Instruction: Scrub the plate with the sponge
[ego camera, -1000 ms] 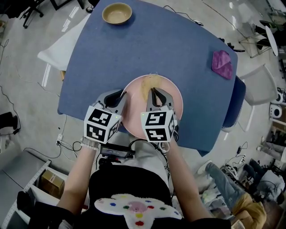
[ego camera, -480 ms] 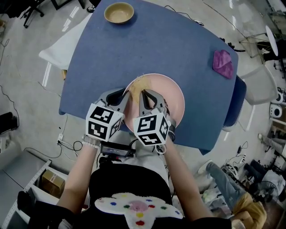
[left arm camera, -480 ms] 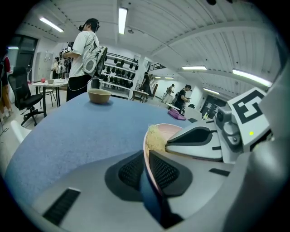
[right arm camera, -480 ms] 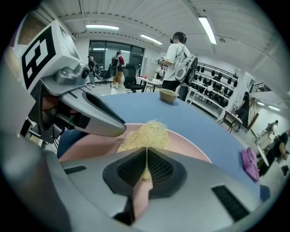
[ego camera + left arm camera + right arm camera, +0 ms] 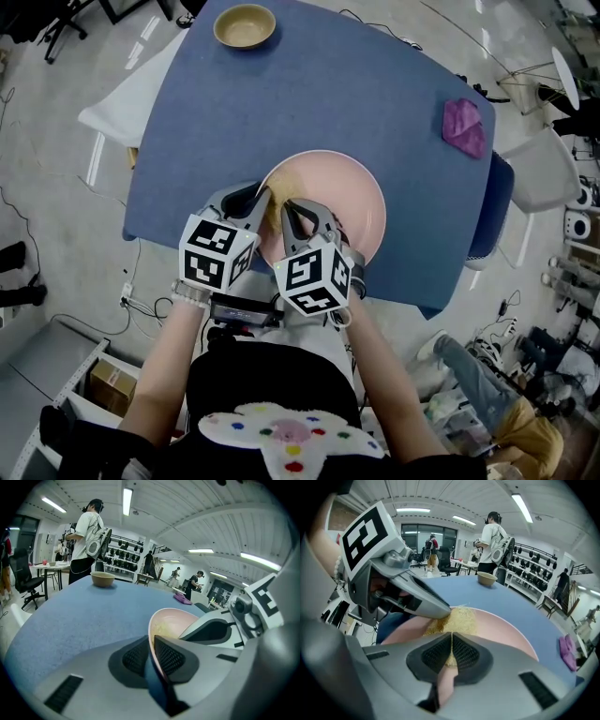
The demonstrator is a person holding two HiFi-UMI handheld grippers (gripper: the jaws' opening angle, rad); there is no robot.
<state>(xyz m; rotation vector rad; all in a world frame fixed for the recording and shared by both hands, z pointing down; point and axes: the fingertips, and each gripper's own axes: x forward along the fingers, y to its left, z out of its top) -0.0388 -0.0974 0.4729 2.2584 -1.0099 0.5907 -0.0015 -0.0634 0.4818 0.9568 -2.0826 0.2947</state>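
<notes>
A pink plate (image 5: 349, 204) lies on the blue table (image 5: 319, 94) near its front edge, in front of me. My left gripper (image 5: 262, 201) is shut on the plate's left rim; in the left gripper view the rim (image 5: 157, 639) stands between the two pads. My right gripper (image 5: 292, 214) is shut on a yellow sponge (image 5: 459, 619) and rests over the left part of the plate (image 5: 506, 632), close beside the left gripper (image 5: 433, 603). In the head view the sponge (image 5: 278, 187) shows only as a tan patch ahead of the right jaws.
A tan bowl (image 5: 245, 26) stands at the table's far left corner. A purple cloth (image 5: 465, 127) lies at the right edge. A white chair (image 5: 542, 178) stands to the right of the table. People (image 5: 89, 536) stand in the room beyond.
My right gripper has slid left and toward me across the plate with the sponge, ending close to the left gripper. The left gripper keeps its hold on the rim.
</notes>
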